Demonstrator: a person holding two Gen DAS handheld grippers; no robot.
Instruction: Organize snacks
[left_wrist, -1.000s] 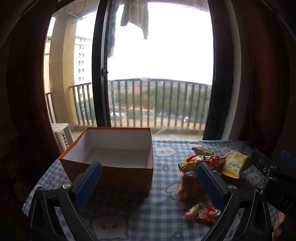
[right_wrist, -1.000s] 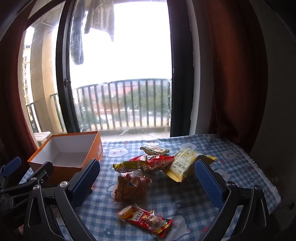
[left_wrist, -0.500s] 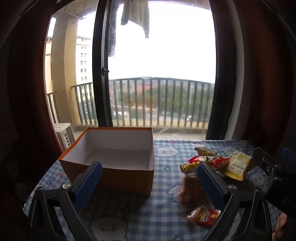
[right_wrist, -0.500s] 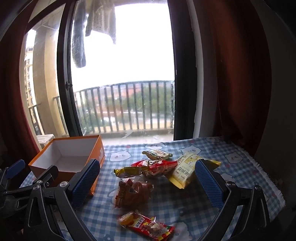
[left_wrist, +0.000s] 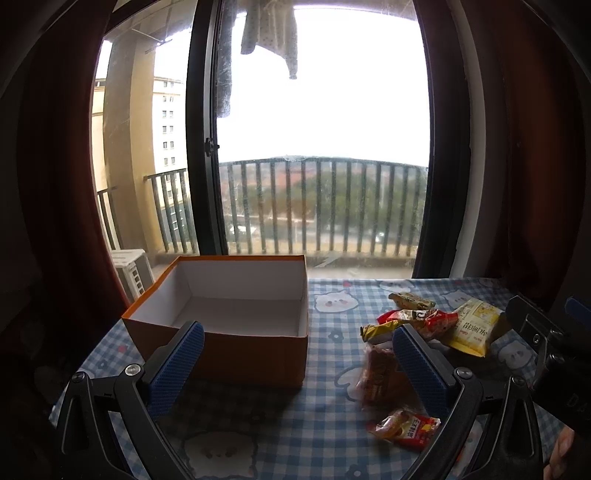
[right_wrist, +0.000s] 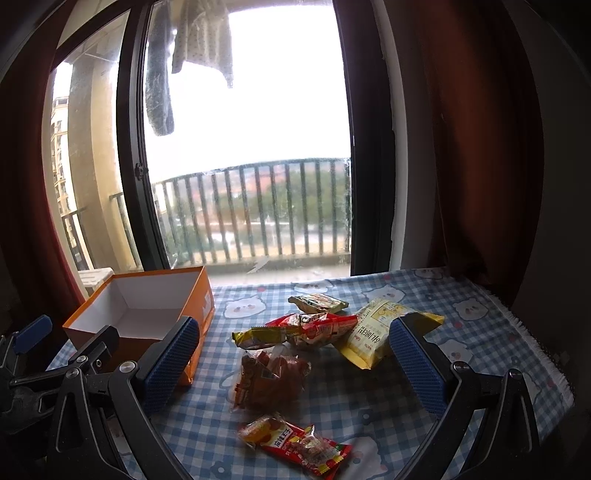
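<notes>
An empty orange box (left_wrist: 229, 350) (right_wrist: 147, 314) with a white inside stands on the left of the checked tablecloth. Several snack packets lie to its right: a yellow bag (right_wrist: 373, 338) (left_wrist: 474, 326), a red and yellow packet (right_wrist: 295, 330) (left_wrist: 406, 321), a small green packet (right_wrist: 317, 302), a clear bag of brown snacks (right_wrist: 269, 376) (left_wrist: 380, 373) and a red packet (right_wrist: 299, 445) (left_wrist: 406, 428) nearest me. My left gripper (left_wrist: 295, 365) hangs open in front of the box. Just as wide open, my right gripper (right_wrist: 291, 362) is held above the packets with nothing between its fingers.
The table (right_wrist: 480, 332) stands against a balcony window (left_wrist: 317, 147) with dark red curtains (right_wrist: 472, 147) on both sides. Its fringed right edge (right_wrist: 535, 347) is near a wall. The other gripper's body (left_wrist: 546, 350) (right_wrist: 48, 369) shows at each view's side.
Both grippers have tilted or drawn back slightly, so the box and packets sit a little lower in view. No packet has moved and both grippers stay open.
</notes>
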